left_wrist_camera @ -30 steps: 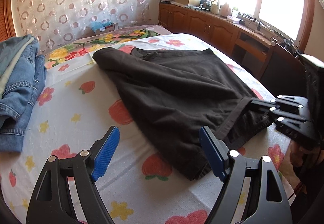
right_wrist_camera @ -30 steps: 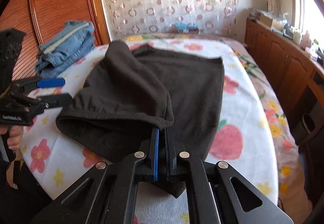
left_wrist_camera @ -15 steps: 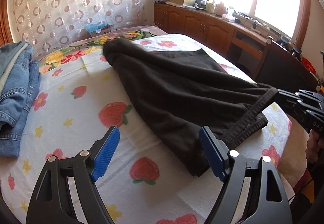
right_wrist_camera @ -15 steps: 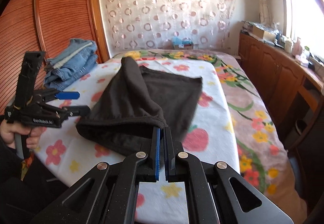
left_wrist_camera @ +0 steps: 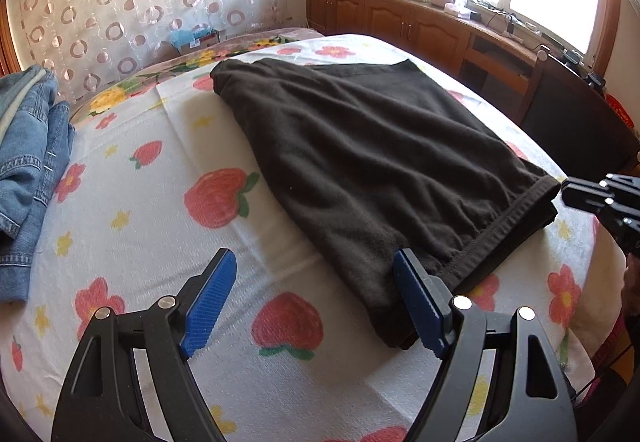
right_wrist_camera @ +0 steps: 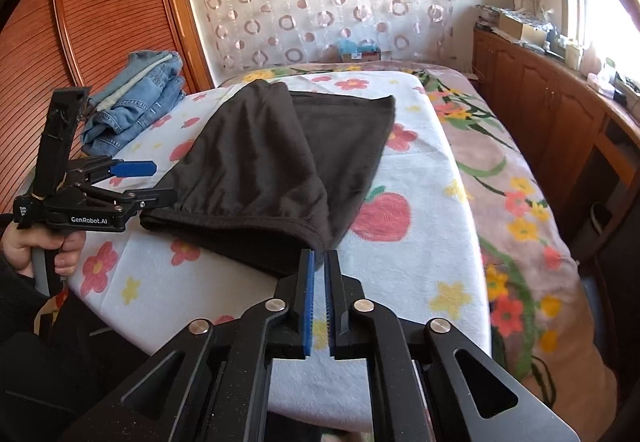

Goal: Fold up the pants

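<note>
Pants (left_wrist_camera: 372, 178), dark brown and folded over on themselves, lie flat on the bed (left_wrist_camera: 132, 242), whose white cover is printed with strawberries and flowers. Seen against the pants, the left gripper (left_wrist_camera: 316, 302) hovers at their near corner with its blue pads spread wide: the right-hand pad sits just over the hemmed edge of the cloth, the other pad stands clear over the bare cover, and nothing is pinched between them. In the right wrist view the same gripper (right_wrist_camera: 148, 182) appears at the pants' left corner, a hand (right_wrist_camera: 40, 250) clasped round its handle.

The right gripper (right_wrist_camera: 318, 274) sits at the opposite near corner of the pants, its tips just at the folded edge. Its jaws are opening, a narrow slit showing between the blue pads, and no cloth lies in that slit; the corner rests on the cover just beyond the tips.

Beyond the pants' far left side, well apart from them, a heap of blue jeans (right_wrist_camera: 136, 98) sits on the bed. Past the head of the pants a small cardboard box (left_wrist_camera: 196, 40) stands by the curtain (left_wrist_camera: 140, 2), with blue material in it.
</note>
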Motion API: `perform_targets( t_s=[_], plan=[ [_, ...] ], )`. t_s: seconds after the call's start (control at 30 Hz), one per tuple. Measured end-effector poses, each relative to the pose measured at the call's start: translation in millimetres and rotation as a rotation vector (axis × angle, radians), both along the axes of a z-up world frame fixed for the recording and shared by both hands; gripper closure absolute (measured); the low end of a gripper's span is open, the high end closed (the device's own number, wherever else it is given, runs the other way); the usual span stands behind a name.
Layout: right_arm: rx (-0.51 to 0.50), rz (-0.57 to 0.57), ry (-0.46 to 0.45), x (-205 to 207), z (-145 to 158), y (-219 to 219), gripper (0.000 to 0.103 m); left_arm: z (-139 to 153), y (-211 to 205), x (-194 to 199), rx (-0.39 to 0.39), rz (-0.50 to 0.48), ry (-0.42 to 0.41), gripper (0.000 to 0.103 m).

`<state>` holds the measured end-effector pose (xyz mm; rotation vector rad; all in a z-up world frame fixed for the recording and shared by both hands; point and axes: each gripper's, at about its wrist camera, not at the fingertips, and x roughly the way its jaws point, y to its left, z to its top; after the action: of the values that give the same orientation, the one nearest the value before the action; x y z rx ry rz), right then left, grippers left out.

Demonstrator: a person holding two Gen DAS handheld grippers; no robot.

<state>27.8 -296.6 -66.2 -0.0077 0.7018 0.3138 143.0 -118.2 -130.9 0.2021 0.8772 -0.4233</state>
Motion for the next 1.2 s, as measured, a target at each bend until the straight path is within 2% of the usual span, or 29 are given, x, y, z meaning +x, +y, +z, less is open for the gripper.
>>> perform_targets(
  t_s=[0.07, 0.17, 0.2, 0.27, 0.43, 0.63, 0.9, 0.93, 0.97, 1.0, 1.2],
  plan=[
    [0.007, -0.004, -0.024, -6, 8, -4, 0.091, -2, 1, 0, -0.004, 0.002, 0.003, 0.022],
    [0.004, -0.015, -0.055, -2, 20, -4, 0.076, -4, 2, 0, -0.021, 0.002, 0.005, 0.021],
    [-0.002, -0.011, -0.064, 3, 24, -2, 0.074, -4, 3, 0, -0.024, 0.001, 0.005, 0.021],
    [-0.008, 0.013, -0.091, 17, 30, 5, 0.074, -4, 3, 0, -0.029, -0.001, 0.003, 0.021],
    [-0.008, 0.082, -0.091, 75, 34, 35, 0.074, -3, 7, 0, -0.049, 0.008, -0.002, 0.021],
    [0.005, 0.113, 0.041, 138, 12, 62, 0.074, -2, 15, 3, -0.088, 0.032, 0.005, 0.021],
    [0.019, 0.139, 0.17, 172, 2, 68, 0.074, -1, 22, 3, -0.125, 0.055, 0.003, 0.021],
    [0.017, 0.142, 0.181, 176, 1, 68, 0.076, -1, 22, 3, -0.127, 0.055, 0.004, 0.021],
    [0.019, 0.15, 0.184, 179, 2, 69, 0.091, -1, 22, 3, -0.127, 0.057, 0.003, 0.021],
    [0.022, 0.159, 0.178, 179, 5, 69, 0.097, -1, 23, 3, -0.128, 0.059, 0.002, 0.021],
    [0.059, 0.198, 0.079, 160, 35, 76, 0.101, 3, 28, 0, -0.134, 0.076, -0.021, 0.021]
  ],
)
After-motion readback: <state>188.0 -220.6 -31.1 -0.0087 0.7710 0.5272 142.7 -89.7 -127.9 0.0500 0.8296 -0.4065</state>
